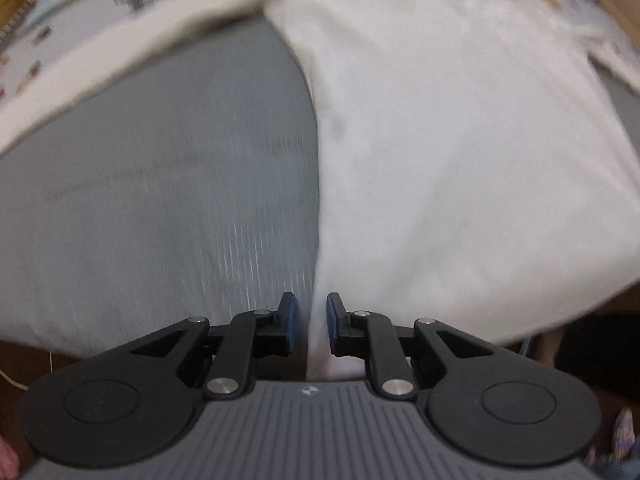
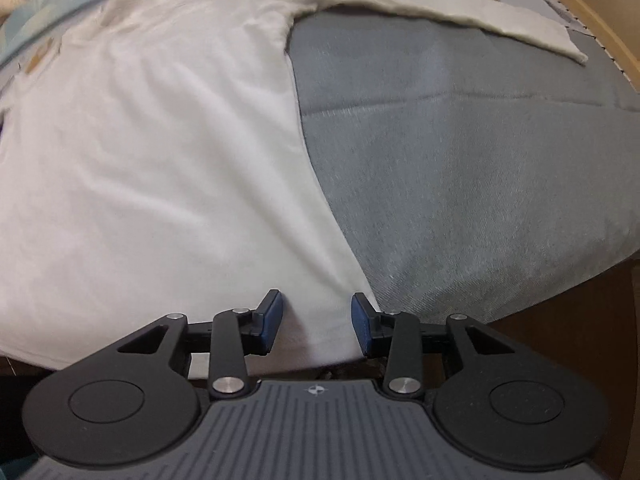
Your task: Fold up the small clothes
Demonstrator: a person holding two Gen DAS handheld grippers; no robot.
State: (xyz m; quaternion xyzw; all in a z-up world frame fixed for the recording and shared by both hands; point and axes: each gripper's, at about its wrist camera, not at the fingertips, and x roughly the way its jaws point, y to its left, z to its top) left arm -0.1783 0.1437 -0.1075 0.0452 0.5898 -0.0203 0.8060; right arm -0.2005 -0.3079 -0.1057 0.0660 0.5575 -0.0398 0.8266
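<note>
Nearest the left wrist lens stood the left gripper [image 1: 311, 328], its blue pads parted by a narrow gap. The left side edge of the white shirt [image 1: 460, 160] ran straight into that gap, but neither pad appeared to press the cloth; the tongs were judged open and holding nothing. Beyond the fingertips, the shirt body spread away to the right of the tongs, while the grey cushion surface [image 1: 160, 208] lay bare to their left. One long sleeve [image 1: 100, 68] stretched outward well ahead and left of the tongs.

In the right wrist view the right gripper [image 2: 317, 328] stood wider apart, the shirt's lower right corner [image 2: 320, 332] lying between the pads and touching neither. The garment extended ahead and to the left of these tongs; the other sleeve [image 2: 460, 12] reached far ahead and to the right, across the cushion.

Assessment: the shirt lay flat, with both sleeves spread, near the cushion's front edge. Each pair of tongs sat at a bottom corner of the hem, which suits a garment laid out square for folding. Folding proper did not appear to have started; no layer was doubled over. Both views were blurred, so fine contact at the pads could not be confirmed with certainty.
</note>
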